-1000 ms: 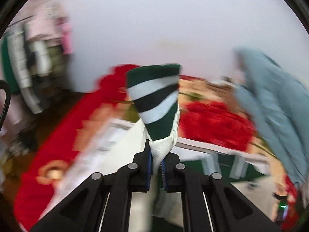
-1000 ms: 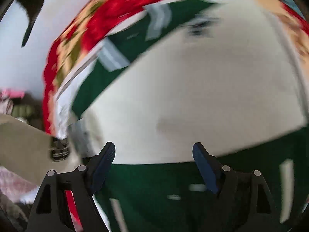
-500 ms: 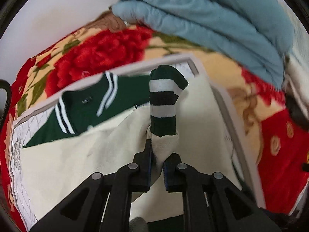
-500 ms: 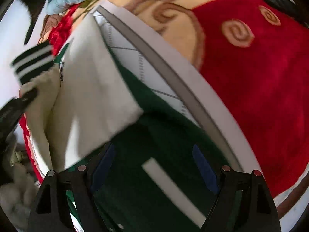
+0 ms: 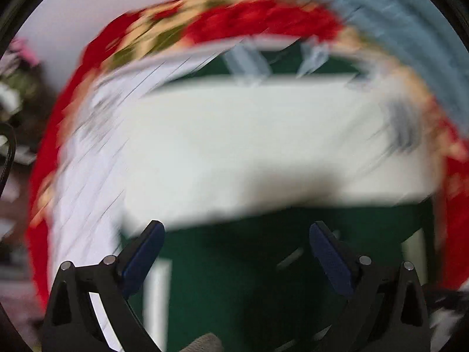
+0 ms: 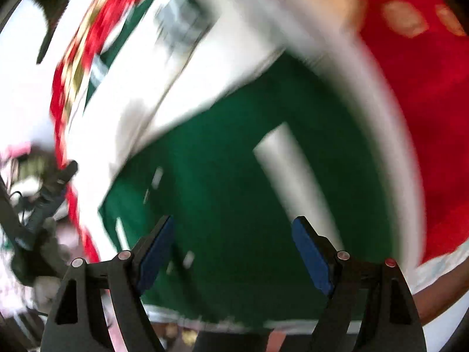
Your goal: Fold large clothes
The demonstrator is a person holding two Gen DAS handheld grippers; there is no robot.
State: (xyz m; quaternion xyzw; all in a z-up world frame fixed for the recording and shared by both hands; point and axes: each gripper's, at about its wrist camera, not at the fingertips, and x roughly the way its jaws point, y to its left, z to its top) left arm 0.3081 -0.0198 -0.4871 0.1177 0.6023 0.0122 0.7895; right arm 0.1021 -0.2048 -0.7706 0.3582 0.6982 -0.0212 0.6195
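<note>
Left wrist view — heavily motion-blurred. Left gripper (image 5: 236,252): fingers spread wide, blue pads bare, nothing between them. Green-and-cream jacket (image 5: 263,278) directly ahead of and below the fingertips; whether touching, cannot tell. Dark green body panel nearest the gripper, a pale vertical stripe at lower left; cream sleeve (image 5: 263,146) folded flat across the body as a broad horizontal band further ahead; green collar area with pale stripes beyond that. Garment spread on a white quilted mat (image 5: 88,152), mat on a red floral blanket (image 5: 234,20). Light blue bedding (image 5: 410,38) at upper right.

Right wrist view — also blurred. Right gripper (image 6: 231,249): fingers parted wide, holding nothing. Jacket's green panel (image 6: 219,190) fills the space ahead of the fingertips and runs under them; a pale stripe slants across it at right. Cream sleeve (image 6: 190,67) lying diagonally above the green, toward upper left. White mat edge (image 6: 392,135) curving along the right of the garment, red blanket (image 6: 425,102) beyond. Other gripper (image 6: 44,202) dimly visible at far left.
</note>
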